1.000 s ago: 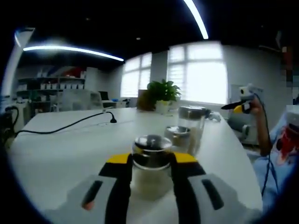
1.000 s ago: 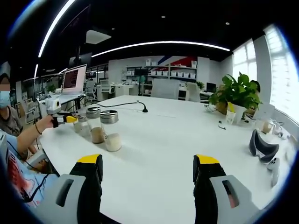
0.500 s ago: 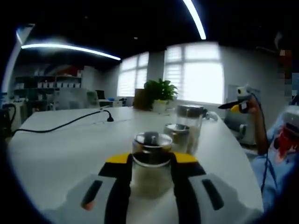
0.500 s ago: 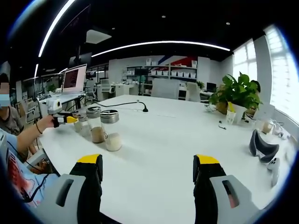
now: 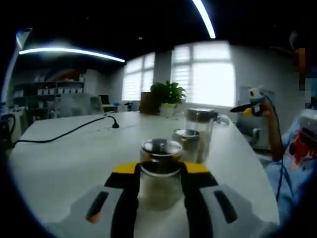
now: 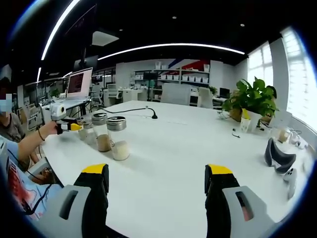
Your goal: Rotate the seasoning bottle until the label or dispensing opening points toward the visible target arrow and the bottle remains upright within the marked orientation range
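In the left gripper view, the left tongs [image 5: 159, 173] were clamped on a glass seasoning bottle [image 5: 160, 171] with a round metal lid, upright on the white desk [image 5: 64, 153]. Two more lidded glass bottles [image 5: 195, 134] stood just behind it.

In the right gripper view, the right tongs [image 6: 156, 179] stood wide apart, holding nothing, above the desk [image 6: 188, 144]. Three bottles [image 6: 105, 135] stood in a row at the left, where the left tongs [image 6: 74, 127] gripped the farthest one; two held pale powder.

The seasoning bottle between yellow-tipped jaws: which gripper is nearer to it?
Left. The left gripper has its jaws on both sides of the seasoning bottle; the right gripper is open over bare table, apart from it.
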{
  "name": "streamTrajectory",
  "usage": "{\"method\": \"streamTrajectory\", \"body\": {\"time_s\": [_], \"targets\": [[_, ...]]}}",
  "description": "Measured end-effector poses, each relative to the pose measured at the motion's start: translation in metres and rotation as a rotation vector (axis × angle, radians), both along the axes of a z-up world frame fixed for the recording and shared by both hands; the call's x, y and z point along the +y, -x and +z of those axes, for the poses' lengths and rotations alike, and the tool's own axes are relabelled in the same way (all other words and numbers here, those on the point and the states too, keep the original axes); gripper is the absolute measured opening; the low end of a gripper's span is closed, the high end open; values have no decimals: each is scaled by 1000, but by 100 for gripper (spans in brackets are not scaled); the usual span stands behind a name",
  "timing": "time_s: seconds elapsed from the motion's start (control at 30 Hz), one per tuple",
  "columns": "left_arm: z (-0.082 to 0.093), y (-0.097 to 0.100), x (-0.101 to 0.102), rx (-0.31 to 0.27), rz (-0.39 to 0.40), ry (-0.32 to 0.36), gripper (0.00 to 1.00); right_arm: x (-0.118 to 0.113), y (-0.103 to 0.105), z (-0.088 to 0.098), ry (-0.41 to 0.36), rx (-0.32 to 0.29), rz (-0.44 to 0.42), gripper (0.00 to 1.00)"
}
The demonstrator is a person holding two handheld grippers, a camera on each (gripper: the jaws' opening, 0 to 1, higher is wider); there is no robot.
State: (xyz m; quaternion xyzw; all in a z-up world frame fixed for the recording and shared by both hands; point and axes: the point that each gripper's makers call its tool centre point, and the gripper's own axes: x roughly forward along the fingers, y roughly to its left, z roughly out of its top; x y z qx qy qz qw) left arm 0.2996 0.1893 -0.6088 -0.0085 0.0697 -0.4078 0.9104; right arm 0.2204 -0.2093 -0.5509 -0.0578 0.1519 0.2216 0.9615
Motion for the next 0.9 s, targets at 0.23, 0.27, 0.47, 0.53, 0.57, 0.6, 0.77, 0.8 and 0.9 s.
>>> {"method": "streamTrajectory", "body": {"time_s": [0.23, 0.27, 0.47, 0.53, 0.57, 0.6, 0.77, 0.8, 0.9], "targets": [[-2, -2, 7, 29, 33, -25, 42, 4, 0, -1, 2, 3, 10, 81], [0, -1, 8, 17, 30, -26, 43, 4, 0, -1, 3, 3, 12, 81], [8, 9, 10, 5, 22, -7, 46, 4, -2, -4, 4, 10, 7, 81], [14, 13, 11, -3, 30, 21, 46, 4, -3, -5, 4, 16, 7, 81], [16, 15, 11, -5, 25, 32, 46, 4, -3, -6, 4, 19, 9, 81], [18, 18, 11, -3, 25, 41, 46, 5, -3, -6, 4, 21, 11, 81], [21, 31, 11, -7, 49, -10, 54, 5, -2, -5, 6, 15, 15, 81], [24, 32, 14, 7, 73, 16, 53, 5, -2, -5, 6, 14, 12, 81], [22, 35, 29, 116, 198, 15, 45, 3, -3, -6, 6, 19, 7, 81]]}}
